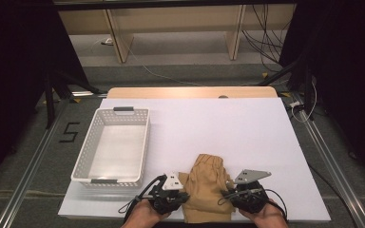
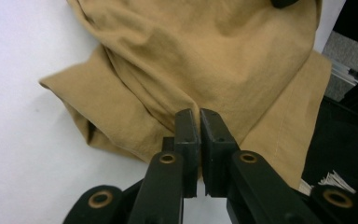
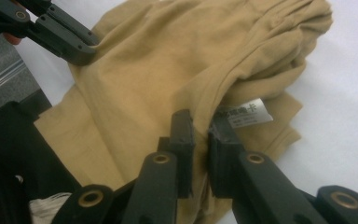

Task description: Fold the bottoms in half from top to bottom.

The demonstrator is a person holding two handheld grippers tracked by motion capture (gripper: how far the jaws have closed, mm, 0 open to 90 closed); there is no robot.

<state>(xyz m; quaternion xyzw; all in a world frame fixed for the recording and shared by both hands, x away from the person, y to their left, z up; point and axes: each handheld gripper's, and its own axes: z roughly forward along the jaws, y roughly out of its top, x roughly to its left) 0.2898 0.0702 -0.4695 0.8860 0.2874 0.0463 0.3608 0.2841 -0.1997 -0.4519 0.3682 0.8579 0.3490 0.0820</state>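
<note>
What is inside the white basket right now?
The white perforated basket holds nothing on the visible part of its floor. Its near wall hides a strip of the floor. The tan garment lies outside it, on the white sheet.

Item count on the table: one tan garment, bearing one white label; one white perforated basket; two handheld grippers, left gripper and right gripper.
</note>
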